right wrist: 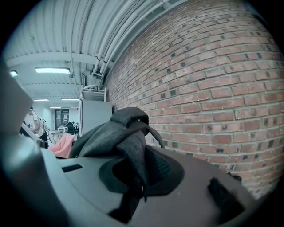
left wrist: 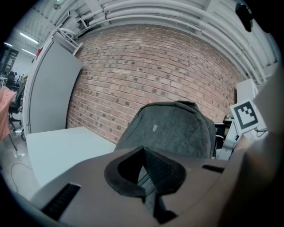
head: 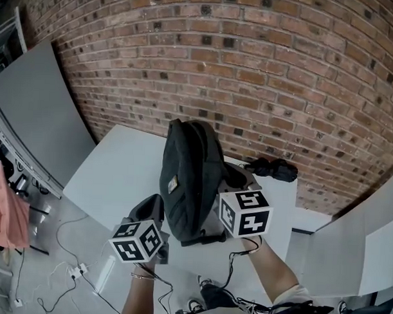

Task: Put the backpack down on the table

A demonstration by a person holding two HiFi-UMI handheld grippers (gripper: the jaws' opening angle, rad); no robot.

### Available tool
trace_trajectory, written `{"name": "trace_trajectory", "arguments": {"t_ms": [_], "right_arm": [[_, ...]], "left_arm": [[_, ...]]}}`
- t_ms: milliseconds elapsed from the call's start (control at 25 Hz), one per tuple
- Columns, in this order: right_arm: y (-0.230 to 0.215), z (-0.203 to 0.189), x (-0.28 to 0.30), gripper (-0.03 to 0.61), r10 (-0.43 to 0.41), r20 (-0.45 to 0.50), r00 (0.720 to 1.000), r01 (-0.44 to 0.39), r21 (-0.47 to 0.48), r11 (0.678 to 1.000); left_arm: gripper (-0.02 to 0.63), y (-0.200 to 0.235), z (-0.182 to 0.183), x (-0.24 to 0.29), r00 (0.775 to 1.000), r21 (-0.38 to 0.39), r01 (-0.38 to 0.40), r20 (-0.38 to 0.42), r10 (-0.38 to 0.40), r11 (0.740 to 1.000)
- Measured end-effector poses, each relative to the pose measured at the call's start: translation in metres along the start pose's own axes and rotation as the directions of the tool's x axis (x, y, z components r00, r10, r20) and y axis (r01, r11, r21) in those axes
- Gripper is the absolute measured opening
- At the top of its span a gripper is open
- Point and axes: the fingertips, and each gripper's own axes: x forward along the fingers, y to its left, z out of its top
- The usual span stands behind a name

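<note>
A dark grey backpack (head: 188, 178) hangs upright over the near part of the white table (head: 115, 173), held between my two grippers. My left gripper (head: 154, 213) is at its lower left side and is shut on a strap or fold of its fabric (left wrist: 150, 184). The backpack's grey body (left wrist: 175, 128) fills the middle of the left gripper view. On the backpack's right side, my right gripper (head: 231, 181) is shut on a grey strap (right wrist: 133, 170) that runs down between its jaws. The backpack's bunched top (right wrist: 126, 122) rises above those jaws.
A brick wall (head: 263, 78) runs behind the table. A small black object (head: 273, 169) lies at the table's far right corner. A grey panel (head: 37, 109) stands at the left, with pink cloth (head: 5, 211) and floor cables (head: 70, 268) below it. White partitions (head: 354, 249) stand at the right.
</note>
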Motion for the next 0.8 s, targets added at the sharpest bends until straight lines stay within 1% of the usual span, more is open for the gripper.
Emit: {"name": "trace_trajectory", "arguments": {"t_ms": [200, 520, 800], "right_arm": [[-0.014, -0.012, -0.013, 0.046, -0.017, -0.011, 1.0, 0.018, 0.026, 0.999], [-0.052, -0.033, -0.034, 0.046, -0.075, -0.033, 0.997, 0.077, 0.075, 0.994], [-0.088, -0.062, -0.055, 0.046, -0.116, -0.071, 0.991, 0.126, 0.157, 0.98]], "left_arm": [[0.012, -0.013, -0.011, 0.0, 1.0, 0.001, 0.004, -0.02, -0.004, 1.0], [0.012, -0.04, -0.03, 0.014, 0.997, 0.005, 0.036, -0.063, -0.036, 0.999], [0.012, -0.067, -0.044, 0.03, 0.992, 0.017, 0.075, -0.099, -0.073, 0.997]]}}
